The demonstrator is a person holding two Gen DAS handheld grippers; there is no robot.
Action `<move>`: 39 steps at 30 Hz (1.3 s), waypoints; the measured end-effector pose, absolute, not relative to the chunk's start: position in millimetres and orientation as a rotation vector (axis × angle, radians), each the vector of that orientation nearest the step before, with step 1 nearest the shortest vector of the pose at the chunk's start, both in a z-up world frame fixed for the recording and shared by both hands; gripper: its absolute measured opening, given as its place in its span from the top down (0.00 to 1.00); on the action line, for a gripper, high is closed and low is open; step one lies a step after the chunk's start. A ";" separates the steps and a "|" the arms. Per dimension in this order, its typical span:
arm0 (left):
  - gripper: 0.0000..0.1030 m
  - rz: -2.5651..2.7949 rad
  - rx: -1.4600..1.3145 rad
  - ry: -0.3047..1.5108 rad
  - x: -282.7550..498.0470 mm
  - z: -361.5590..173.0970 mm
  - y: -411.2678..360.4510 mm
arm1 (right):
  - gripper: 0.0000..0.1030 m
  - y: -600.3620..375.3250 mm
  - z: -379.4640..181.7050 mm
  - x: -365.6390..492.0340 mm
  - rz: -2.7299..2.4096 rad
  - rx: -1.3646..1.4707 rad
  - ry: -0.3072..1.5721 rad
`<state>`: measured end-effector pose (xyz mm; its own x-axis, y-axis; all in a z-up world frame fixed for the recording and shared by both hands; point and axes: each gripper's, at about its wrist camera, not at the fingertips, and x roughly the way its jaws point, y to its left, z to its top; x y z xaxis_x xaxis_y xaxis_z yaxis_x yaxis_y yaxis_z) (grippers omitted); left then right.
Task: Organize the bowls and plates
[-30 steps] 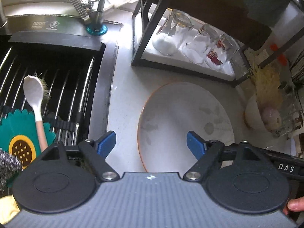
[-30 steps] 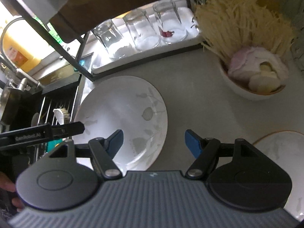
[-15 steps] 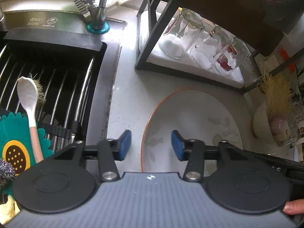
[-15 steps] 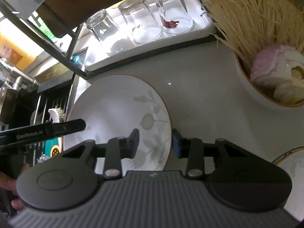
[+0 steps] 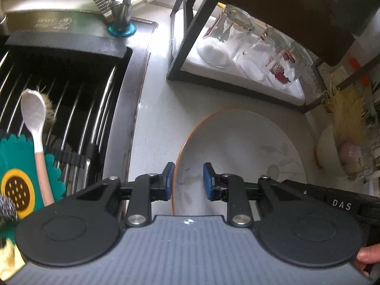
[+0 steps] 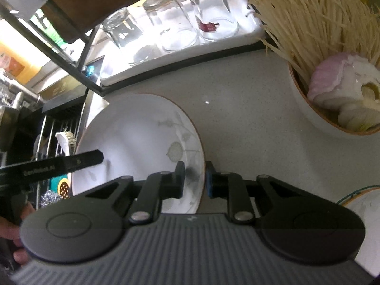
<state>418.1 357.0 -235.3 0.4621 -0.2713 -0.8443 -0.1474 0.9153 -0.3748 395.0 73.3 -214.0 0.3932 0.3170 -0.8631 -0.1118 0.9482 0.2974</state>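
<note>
Left gripper (image 5: pixel 186 180) is seen astride the left rim of the white plate (image 5: pixel 239 156); jaws are narrow and closing, with the orange rim edge between the blue pads. One pad looks to be at the rim's outer edge, the other is over the plate's inner face with a gap, so a firm pinch cannot be confirmed. Right gripper (image 6: pixel 194 179) is set across the opposite, right rim of the same plate (image 6: pixel 137 142); jaws are narrow and closing, rim between the pads, pads look close to or on it, full contact cannot be told. The plate is lying on the pale countertop (image 6: pixel 237 118), just beside the sink (image 5: pixel 71 90), with a grey leaf pattern on it. A second plate's edge (image 6: pixel 361 204) is seen at the right, near the right gripper. In the sink, a wire rack is seen carrying a white spoon (image 5: pixel 35 123), a teal flower-shaped pad (image 5: pixel 16 185) and steel wool (image 5: pixel 6 207). Farther right, a bowl (image 6: pixel 308 116) holding pale strands and a pink-white item is placed on the counter. Beyond the plate, a black-framed shelf (image 5: pixel 190 38) with a white tray holds three upturned glasses (image 6: pixel 171 23). A tap base (image 5: pixel 122 21) is seen behind the sink.
</note>
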 end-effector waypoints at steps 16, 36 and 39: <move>0.71 -0.156 -0.386 1.035 383.5 -174.9 340.3 | 0.80 52.8 -158.2 349.2 0.287 0.219 1.001; 0.71 -0.271 -0.361 0.988 332.9 -126.0 250.8 | 0.80 -36.1 -118.5 281.8 0.227 0.318 0.878; 0.71 -0.286 -0.358 0.988 330.7 -125.0 234.2 | 0.80 -51.5 -114.2 273.7 0.217 0.312 0.863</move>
<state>330.7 234.2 -125.0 0.5208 -0.3930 -0.7578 0.0730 0.9050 -0.4191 273.7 -51.5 -114.2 0.6327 0.3112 -0.7092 -0.0613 0.9330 0.3547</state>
